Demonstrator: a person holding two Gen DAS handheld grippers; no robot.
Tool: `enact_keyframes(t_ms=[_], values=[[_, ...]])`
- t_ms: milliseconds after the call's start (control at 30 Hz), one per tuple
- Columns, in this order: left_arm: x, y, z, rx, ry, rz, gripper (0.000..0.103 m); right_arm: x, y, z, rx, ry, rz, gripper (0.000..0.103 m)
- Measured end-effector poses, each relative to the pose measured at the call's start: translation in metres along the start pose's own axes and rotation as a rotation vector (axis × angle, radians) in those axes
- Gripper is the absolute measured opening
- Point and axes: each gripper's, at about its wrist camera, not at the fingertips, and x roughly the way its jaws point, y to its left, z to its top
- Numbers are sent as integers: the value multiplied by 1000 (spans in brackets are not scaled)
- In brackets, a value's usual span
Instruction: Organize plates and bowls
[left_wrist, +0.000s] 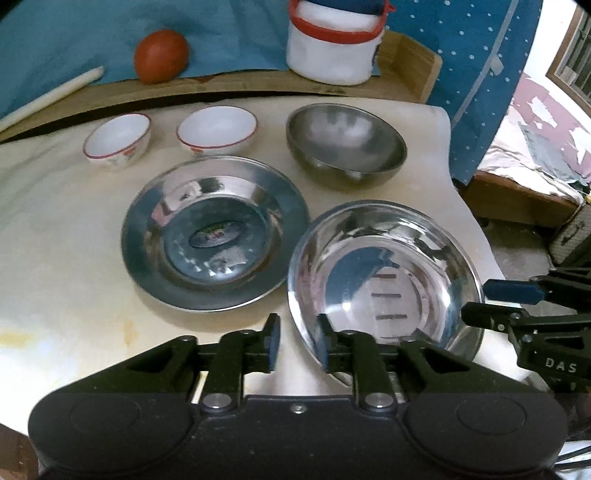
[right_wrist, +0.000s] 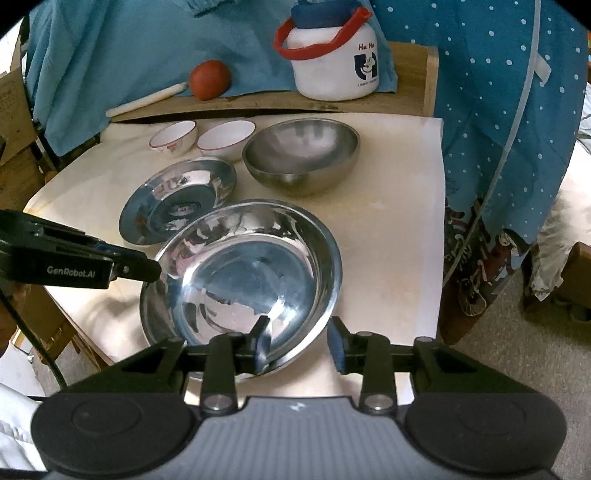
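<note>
A shiny steel bowl (left_wrist: 384, 273) (right_wrist: 243, 284) sits at the near edge of the table. My left gripper (left_wrist: 297, 343) is open with its jaws straddling the bowl's near-left rim. My right gripper (right_wrist: 299, 345) is open with its jaws straddling the bowl's near-right rim; it also shows in the left wrist view (left_wrist: 491, 301). A wide-rimmed steel plate (left_wrist: 216, 232) (right_wrist: 177, 201) lies left of the bowl. A dull grey steel bowl (left_wrist: 345, 146) (right_wrist: 301, 155) stands behind. Two white red-rimmed bowls (left_wrist: 118, 140) (left_wrist: 218, 131) stand at the back left.
The table (left_wrist: 55, 258) is covered in cream paper. Behind it a wooden ledge holds a red ball (left_wrist: 160, 55), a white stick (left_wrist: 48, 98) and a white container with a red handle (right_wrist: 332, 55). Blue cloth (right_wrist: 498, 92) hangs at the right.
</note>
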Motion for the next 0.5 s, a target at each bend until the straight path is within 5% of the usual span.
enact_keyframes(t_ms=[367,500], values=[[-23,13,0,-4,-65,80,86,-4,7,8,22,-58,-9,87],[-32,28,2,-22,-91,101,97,-2,18,13,18,-73,-14,97]])
